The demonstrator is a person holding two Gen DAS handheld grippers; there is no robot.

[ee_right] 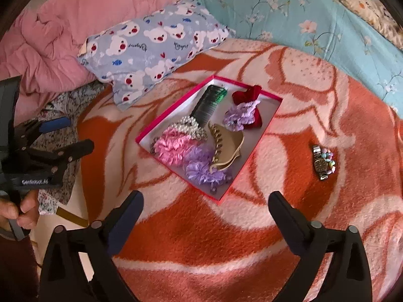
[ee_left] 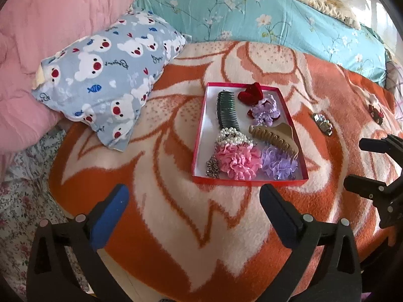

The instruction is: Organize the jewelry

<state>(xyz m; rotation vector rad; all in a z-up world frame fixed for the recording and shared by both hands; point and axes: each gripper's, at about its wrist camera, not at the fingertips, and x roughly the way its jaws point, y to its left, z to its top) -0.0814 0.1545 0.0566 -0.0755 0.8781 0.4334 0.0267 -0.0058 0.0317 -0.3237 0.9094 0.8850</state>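
Note:
A red-rimmed box (ee_left: pixel 287 107) (ee_right: pixel 161 127) lies on the orange-and-white blanket. It holds a green comb (ee_left: pixel 226 110), pearl piece (ee_left: pixel 233 136), pink scrunchie (ee_left: pixel 238 162), purple scrunchies (ee_left: pixel 278 163), a tan claw clip (ee_left: pixel 275 139) and a red clip (ee_left: pixel 252 94). A wristwatch with beads (ee_right: pixel 323 162) (ee_left: pixel 322 123) lies on the blanket right of the box. A small dark red ornament (ee_left: pixel 375 112) lies farther right. My left gripper (ee_left: pixel 192 196) is open and empty, near the box's front edge. My right gripper (ee_right: pixel 205 203) is open and empty, in front of the box's corner.
A blue bear-print pillow (ee_left: pixel 100 75) lies left of the box, with a pink quilt (ee_left: pixel 50 25) behind it and a teal floral quilt (ee_left: pixel 252 7) at the back. A floral sheet (ee_left: pixel 22 188) covers the bed's left edge. Each gripper shows in the other's view (ee_left: pixel 372 166) (ee_right: pixel 63 136).

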